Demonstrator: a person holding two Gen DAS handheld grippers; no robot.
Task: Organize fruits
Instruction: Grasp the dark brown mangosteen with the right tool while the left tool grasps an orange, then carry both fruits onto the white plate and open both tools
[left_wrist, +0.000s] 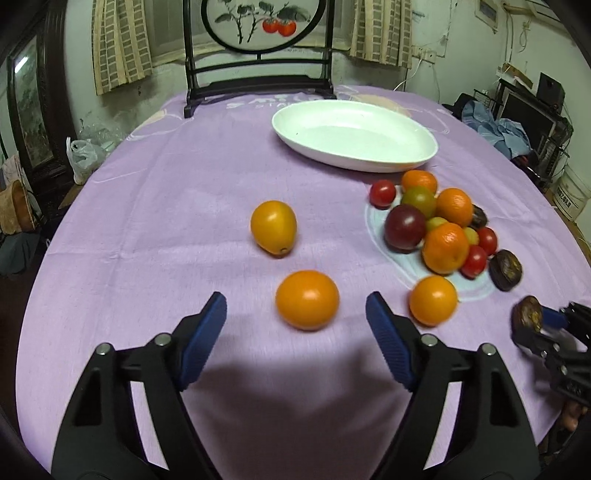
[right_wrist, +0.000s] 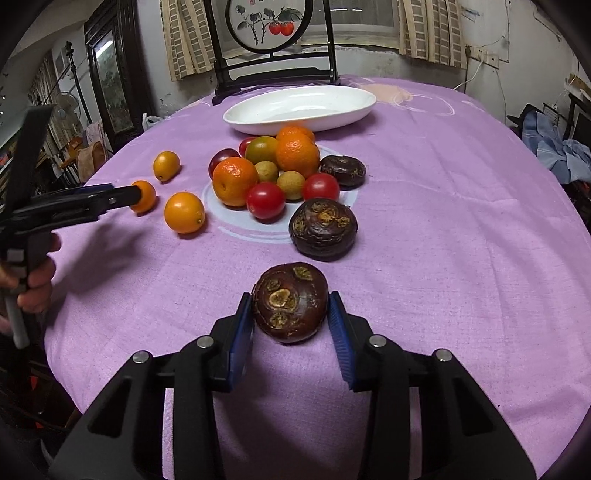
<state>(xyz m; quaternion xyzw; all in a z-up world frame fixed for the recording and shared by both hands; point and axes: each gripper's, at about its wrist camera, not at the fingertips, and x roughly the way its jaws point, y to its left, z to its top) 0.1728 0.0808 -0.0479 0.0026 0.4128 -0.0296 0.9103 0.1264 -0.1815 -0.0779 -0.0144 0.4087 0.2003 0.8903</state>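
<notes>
Dark-brown water chestnut (right_wrist: 290, 301) being clamped by right gripper (right_wrist: 291, 321) jaws; left gripper (left_wrist: 295, 325) jaws wide, seemingly bracketing orange fruit (left_wrist: 307, 300); next, lifting toward white dish (right_wrist: 299, 107) at twelve o'clock.

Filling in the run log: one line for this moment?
right gripper: shut on dark brown water chestnut | left gripper: open around round orange kumquat | oval white dish: empty

A white oval dish (right_wrist: 299, 107) stands empty at the far side of the counter (right_wrist: 443, 221). Just in front of it lies a heap of mandarins (right_wrist: 297, 155), red cherry tomatoes (right_wrist: 266, 201), a dark plum (left_wrist: 404, 227) and small greenish fruits (right_wrist: 291, 184), with three loose orange kumquats (left_wrist: 307, 300) to its left. Three dark brown water chestnuts lie near the heap; the nearest chestnut (right_wrist: 290, 302) sits flat side up, pressed between blue pads.
</notes>
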